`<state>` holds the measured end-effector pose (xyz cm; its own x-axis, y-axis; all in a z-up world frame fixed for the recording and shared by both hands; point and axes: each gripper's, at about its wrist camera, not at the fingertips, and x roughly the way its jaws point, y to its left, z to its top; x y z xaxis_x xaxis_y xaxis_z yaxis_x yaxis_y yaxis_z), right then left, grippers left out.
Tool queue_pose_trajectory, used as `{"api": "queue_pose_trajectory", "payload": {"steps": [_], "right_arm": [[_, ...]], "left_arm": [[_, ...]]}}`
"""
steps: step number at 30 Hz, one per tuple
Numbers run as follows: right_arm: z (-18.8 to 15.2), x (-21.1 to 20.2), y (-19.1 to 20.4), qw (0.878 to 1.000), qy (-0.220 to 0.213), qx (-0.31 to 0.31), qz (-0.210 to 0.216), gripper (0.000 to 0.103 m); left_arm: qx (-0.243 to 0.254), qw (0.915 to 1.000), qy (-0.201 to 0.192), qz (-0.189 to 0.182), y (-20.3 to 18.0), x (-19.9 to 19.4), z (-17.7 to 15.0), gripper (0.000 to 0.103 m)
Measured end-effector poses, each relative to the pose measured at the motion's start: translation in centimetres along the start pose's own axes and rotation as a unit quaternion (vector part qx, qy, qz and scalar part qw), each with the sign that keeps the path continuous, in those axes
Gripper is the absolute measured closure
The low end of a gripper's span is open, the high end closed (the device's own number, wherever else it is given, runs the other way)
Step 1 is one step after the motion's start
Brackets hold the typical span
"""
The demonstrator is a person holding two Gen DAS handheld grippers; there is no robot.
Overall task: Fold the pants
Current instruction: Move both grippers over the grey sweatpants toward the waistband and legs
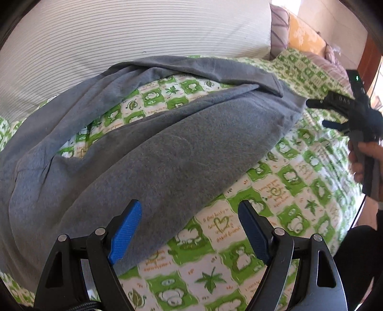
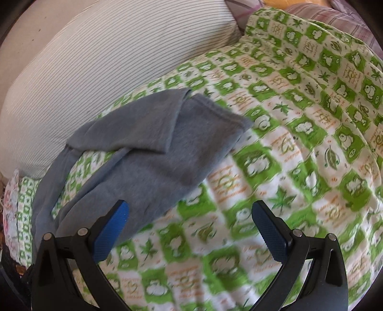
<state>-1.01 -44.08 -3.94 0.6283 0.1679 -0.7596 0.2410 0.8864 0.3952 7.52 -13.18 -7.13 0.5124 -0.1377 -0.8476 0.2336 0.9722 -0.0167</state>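
The left tool (image 1: 189, 213) hangs with its blue-padded fingers (image 1: 125, 233) spread wide and nothing between them. It sits just above the near edge of the gray pants (image 1: 167, 153), the left pad over the cloth and the right pad over bare bedding. The right tool (image 2: 190, 215) is likewise spread apart and empty, poised above the quilt next to the leg ends of the pants (image 2: 153, 153). Seen from the left wrist, that right tool (image 1: 323, 114) shows at the far right just past the hem end, gripped by a hand (image 1: 359, 160).

The pants lie on a bed covered by a green-and-white checked quilt (image 1: 282, 181) printed with cartoon animals, leaves and hearts. One leg stretches broad and flat across the quilt. The other leg arcs away from it, leaving a patch of quilt bare between them. The two meet again at the hem end, where one fold overlaps the other.

Behind the pants lies a large white pillow with thin stripes (image 1: 134, 36), touching the far leg. Beyond it are a purple-patterned cushion (image 1: 278, 28) and an orange one (image 1: 304, 36). In the right wrist view, plaid fabric (image 2: 335, 16) lies at the far top corner of the quilt (image 2: 299, 148). Bright daylight falls across the bedding. Nothing lies on the pants.
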Motion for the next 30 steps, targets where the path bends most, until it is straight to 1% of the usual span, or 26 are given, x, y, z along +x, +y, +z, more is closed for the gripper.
{"api": "queue_pose_trajectory", "payload": {"steps": [4, 8, 11, 14, 16, 18, 19, 20, 21, 22, 23, 24, 27, 30], "right_arm": [[0.8, 1.0, -0.9, 1.000, 0.002, 0.011, -0.003, 0.002], [1.3, 1.7, -1.6, 1.000, -0.001, 0.019, -0.008, 0.009], [2.0, 2.6, -1.7, 1.000, -0.003, 0.020, -0.018, 0.016], [2.8, 3.1, -1.5, 0.999, -0.011, 0.020, -0.026, 0.018], [3.2, 3.2, -1.3, 0.999, -0.018, 0.014, -0.032, 0.031], [3.6, 3.4, -1.3, 0.999, -0.019, 0.009, -0.035, 0.067], [3.7, 3.6, -1.4, 0.999, -0.018, 0.014, -0.030, 0.077], [3.7, 3.6, -1.8, 0.999, -0.015, 0.026, -0.016, 0.097], [3.7, 3.6, -2.0, 0.999, -0.016, 0.035, -0.005, 0.098], [3.5, 3.1, -2.4, 0.999, -0.021, 0.045, 0.003, 0.098], [3.4, 2.6, -2.8, 0.998, -0.027, 0.050, 0.010, 0.099], [3.2, 1.9, -3.1, 0.998, -0.034, 0.055, 0.018, 0.099], [2.5, -0.4, -3.9, 0.997, -0.046, 0.060, 0.033, 0.099], [1.4, -3.3, -4.9, 0.996, -0.060, 0.061, 0.029, 0.099]], "left_arm": [[0.009, 0.9999, 0.007, 0.001, -0.4, 0.9, 0.3, 0.020], [0.014, 0.9998, 0.013, 0.003, -0.5, 1.8, 0.6, 0.020], [0.023, 0.9995, 0.019, 0.014, -0.7, 2.8, 0.8, 0.020], [0.026, 0.9990, 0.032, 0.021, -0.8, 4.1, 1.0, 0.020], [0.027, 0.9986, 0.038, 0.024, -0.8, 4.9, 1.0, 0.018], [0.026, 0.9987, 0.039, 0.022, -0.7, 5.3, 1.3, 0.019], [0.025, 0.9987, 0.041, 0.019, -0.6, 5.4, 1.5, 0.021], [0.024, 0.9987, 0.043, 0.015, -0.5, 5.4, 1.7, 0.025], [0.024, 0.9987, 0.043, 0.009, -0.5, 5.1, 1.8, 0.039], [0.027, 0.9987, 0.043, 0.007, -0.6, 4.8, 2.0, 0.058], [0.031, 0.9985, 0.044, 0.004, -0.8, 4.5, 2.0, 0.069], [0.036, 0.9982, 0.047, -0.005, -1.1, 4.1, 2.2, 0.086], [0.046, 0.9976, 0.048, -0.020, -1.8, 2.8, 2.3, 0.092], [0.053, 0.9961, 0.042, -0.058, -2.9, 0.6, 1.9, 0.092]]}}
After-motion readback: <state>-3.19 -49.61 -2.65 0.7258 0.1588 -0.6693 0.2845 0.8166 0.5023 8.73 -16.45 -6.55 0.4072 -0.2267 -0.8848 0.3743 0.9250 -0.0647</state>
